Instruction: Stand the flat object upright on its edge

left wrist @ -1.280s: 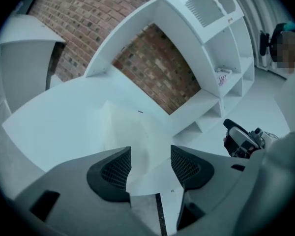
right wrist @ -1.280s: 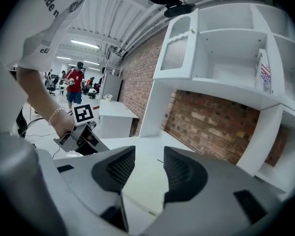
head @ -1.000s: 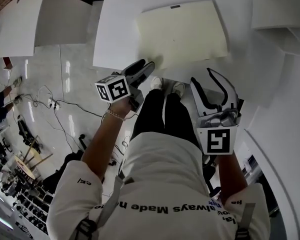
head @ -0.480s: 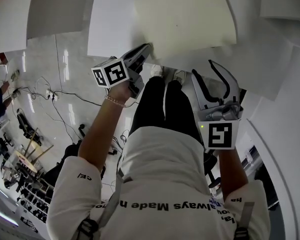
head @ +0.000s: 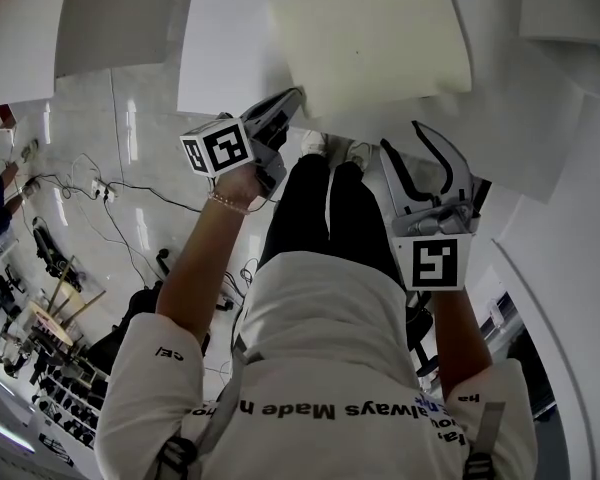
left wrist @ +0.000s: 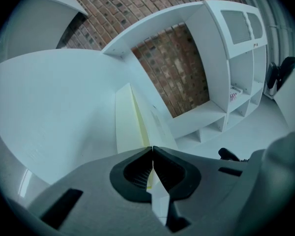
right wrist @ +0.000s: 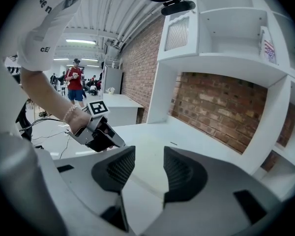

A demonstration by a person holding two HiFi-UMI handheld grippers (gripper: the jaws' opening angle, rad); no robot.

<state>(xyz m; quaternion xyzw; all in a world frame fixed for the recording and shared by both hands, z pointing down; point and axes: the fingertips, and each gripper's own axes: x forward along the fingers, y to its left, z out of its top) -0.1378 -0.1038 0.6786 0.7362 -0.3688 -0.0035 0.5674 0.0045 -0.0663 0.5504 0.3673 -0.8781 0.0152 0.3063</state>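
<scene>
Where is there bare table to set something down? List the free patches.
Free: the table strip left of the cream board, and the patch right of it, toward the near right corner. Crowded: the board's near edge, where the left gripper clamps its corner and the open right gripper hovers.

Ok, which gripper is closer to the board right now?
Left. The left gripper is shut on the board's near left corner; the right gripper hangs open short of its near edge, not touching it.
</scene>
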